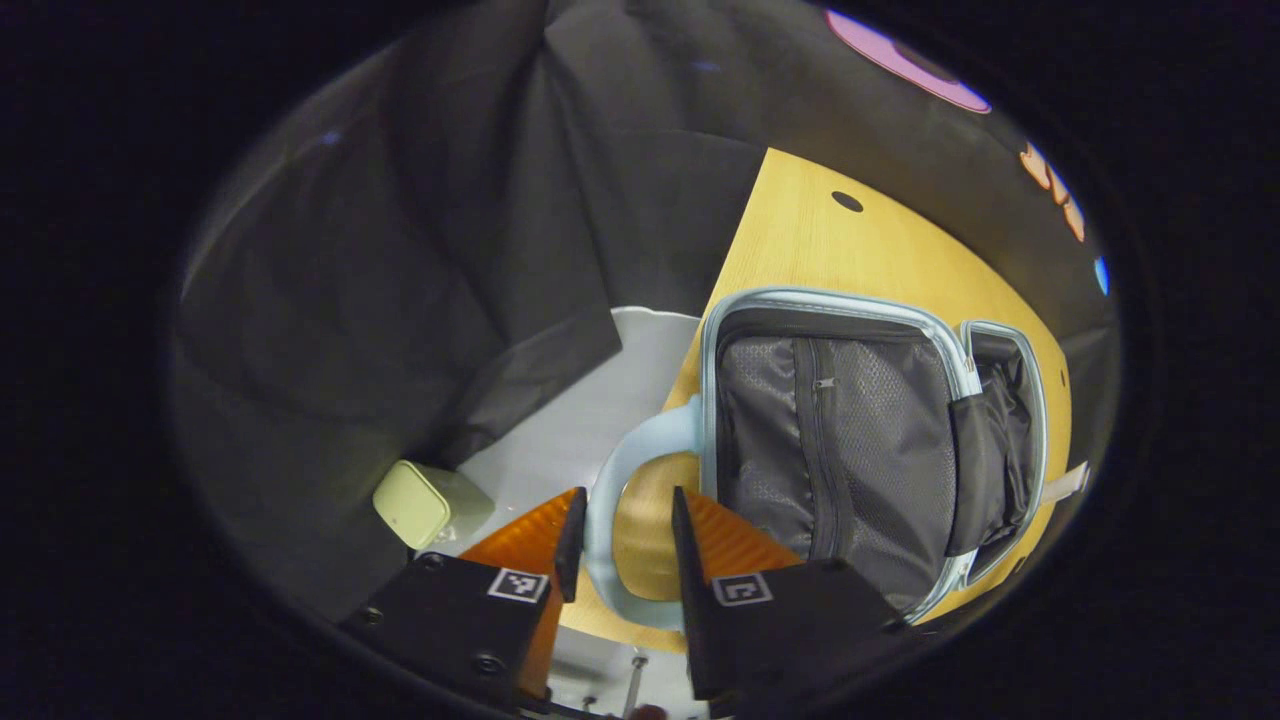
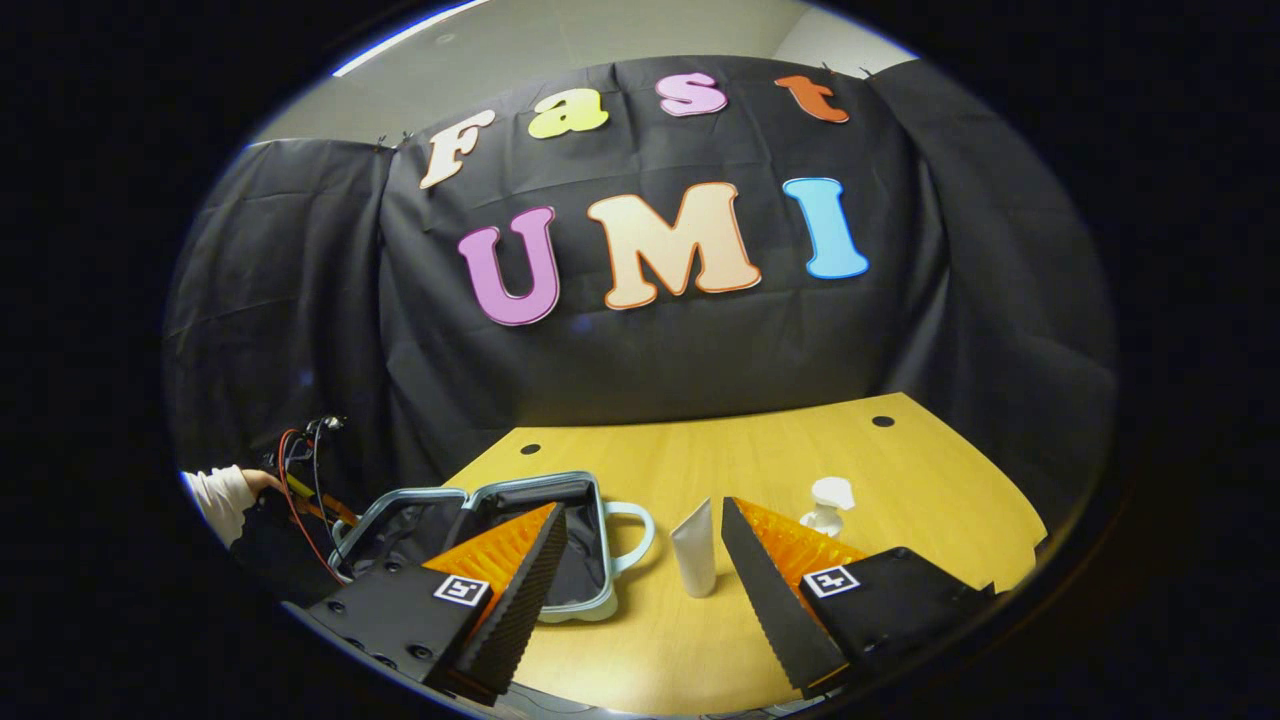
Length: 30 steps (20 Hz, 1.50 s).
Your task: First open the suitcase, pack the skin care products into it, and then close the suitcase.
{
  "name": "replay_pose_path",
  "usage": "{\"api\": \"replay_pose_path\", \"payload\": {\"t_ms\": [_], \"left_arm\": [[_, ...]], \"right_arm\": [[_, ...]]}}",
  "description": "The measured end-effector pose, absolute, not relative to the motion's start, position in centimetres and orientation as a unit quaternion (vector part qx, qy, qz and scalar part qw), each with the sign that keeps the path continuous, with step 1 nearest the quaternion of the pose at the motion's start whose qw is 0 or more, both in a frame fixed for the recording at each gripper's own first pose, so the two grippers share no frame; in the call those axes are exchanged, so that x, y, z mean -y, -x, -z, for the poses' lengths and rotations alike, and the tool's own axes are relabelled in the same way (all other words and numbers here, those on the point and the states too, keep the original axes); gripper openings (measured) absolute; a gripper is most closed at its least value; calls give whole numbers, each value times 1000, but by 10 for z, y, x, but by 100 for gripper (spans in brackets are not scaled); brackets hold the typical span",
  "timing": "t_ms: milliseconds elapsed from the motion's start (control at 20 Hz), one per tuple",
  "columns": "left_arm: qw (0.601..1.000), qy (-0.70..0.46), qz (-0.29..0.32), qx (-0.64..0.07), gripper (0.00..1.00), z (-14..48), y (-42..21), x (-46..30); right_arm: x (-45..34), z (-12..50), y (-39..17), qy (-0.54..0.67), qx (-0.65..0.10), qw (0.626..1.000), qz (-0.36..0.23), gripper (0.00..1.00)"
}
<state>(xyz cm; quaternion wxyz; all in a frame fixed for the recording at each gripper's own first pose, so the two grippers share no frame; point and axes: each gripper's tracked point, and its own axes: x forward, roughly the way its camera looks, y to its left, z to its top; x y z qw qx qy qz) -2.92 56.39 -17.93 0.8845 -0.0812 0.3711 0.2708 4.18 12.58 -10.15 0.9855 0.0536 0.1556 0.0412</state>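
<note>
A light blue suitcase (image 1: 800, 297) lies open on the wooden table (image 1: 850, 250), showing its grey mesh lining. Its blue loop handle (image 1: 600, 500) passes between the fingers of my left gripper (image 1: 628, 492), which stands open around it; the handle lies close against the left finger. In the right gripper view the same suitcase (image 2: 604, 560) is at lower left. A white tube (image 2: 693, 548) stands upright on the table, ahead of my open right gripper (image 2: 641, 507) and in line with its gap. A white pump bottle (image 2: 828, 505) stands farther right.
A pale green box (image 1: 412, 503) sits on the light floor (image 1: 600, 400) below the table's edge. A sleeve and hand (image 2: 225, 495) with red wires hold the other gripper at far left. Black cloth walls the booth behind the table (image 2: 900, 470).
</note>
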Motion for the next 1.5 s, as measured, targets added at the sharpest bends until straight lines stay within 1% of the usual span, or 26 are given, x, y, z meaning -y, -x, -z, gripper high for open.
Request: {"api": "replay_pose_path", "payload": {"t_ms": [50, 200, 250, 350, 500, 600, 750, 800, 850, 900, 950, 1050, 1150, 1200, 1250, 1300, 1350, 1400, 1450, 1500], "left_arm": [[889, 65, -281, -355, 59, 166, 25, -563], [896, -7, -330, -295, 76, 118, 27, -558], [899, -28, -337, -279, 86, 105, 26, -549], [910, -64, -333, -240, 86, 73, 21, -520], [937, -84, -295, -166, 86, 32, 5, -446], [957, -86, -255, -109, 86, 16, -16, -382], [979, -87, -178, -56, 90, 20, -44, -285], [985, -81, -145, -40, 86, 23, -53, -249], [991, -73, -109, -28, 92, 24, -58, -214], [995, -63, -78, -19, 92, 25, -63, -178], [997, -51, -56, -17, 92, 30, -69, -151], [999, -23, -12, -32, 92, 59, -81, -95], [999, -9, 15, -48, 90, 84, -95, -54], [998, -10, 23, -56, 90, 95, -101, -38], [998, -15, 29, -62, 90, 101, -109, -21], [997, -20, 36, -61, 88, 109, -116, -8], [997, -25, 39, -66, 88, 116, -123, 2], [996, -27, 41, -72, 89, 124, -131, 9], [996, -25, 39, -79, 89, 132, -140, 15], [995, -20, 33, -92, 88, 143, -147, 18]], "right_arm": [[-119, 101, -40, -51, -153, 986, -34, 98], [-97, 98, -34, -45, -152, 987, -14, 98], [-90, 98, -34, -44, -150, 988, -7, 98], [-72, 102, -31, -41, -155, 987, 7, 98], [-48, 112, -28, -32, -163, 986, 22, 98], [-35, 123, -32, -20, -173, 984, 24, 98], [-24, 145, -47, -24, -194, 981, 10, 98], [-21, 153, -54, -29, -201, 979, 5, 94], [-18, 161, -61, -31, -207, 978, 0, 98], [-15, 170, -68, -32, -214, 976, -6, 98], [-14, 180, -75, -34, -222, 974, -15, 98], [-7, 197, -84, -34, -236, 971, -24, 98], [3, 214, -89, -41, -252, 967, -29, 98], [7, 222, -92, -44, -262, 964, -32, 94], [11, 231, -92, -47, -272, 961, -35, 94], [17, 236, -95, -46, -277, 959, -38, 98], [22, 240, -99, -45, -281, 958, -40, 94], [26, 244, -103, -43, -285, 957, -43, 98], [30, 249, -106, -45, -289, 955, -48, 94], [32, 252, -109, -48, -294, 953, -52, 94]]}}
